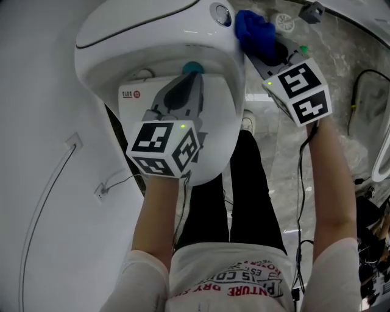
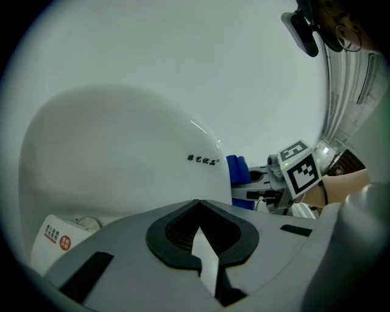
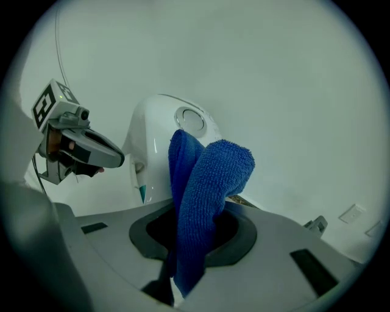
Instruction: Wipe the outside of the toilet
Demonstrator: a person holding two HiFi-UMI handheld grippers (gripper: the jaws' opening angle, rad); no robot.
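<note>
**At the Toilet's Flank: Cloth Presented, Second Gripper Idle**

Against the side of the toilet (image 1: 109, 36) nearest the person's right arm, the right gripper (image 1: 271, 53) presents a blue cloth (image 1: 253, 33) to the white shell, just beside the round flush button (image 1: 220, 12). In the right gripper view, the jaws are clamped on the cloth's lower part. A thick fold stands up beyond the tips. This leaves soft fabric, not the hard jaw tips, as the part that meets the porcelain.

The left gripper (image 1: 191, 70) lies over the toilet's top surface, near a small red-printed label (image 1: 131, 94), with its tips pointing toward the back of the fixture. In the left gripper view, its jaws are drawn together with only a thin white sliver between them. Nothing is gripped. Whether the tips touch the surface cannot be determined. The likely purpose is to keep this tool out of the wiping path.

The person stands close to the bowl with both arms extended forward. This stance suits reaching the rear and side of the shell.

Assessment: the wipe appears to be at the upper rear flank. The lower outside surfaces probably remain to be covered.
</note>
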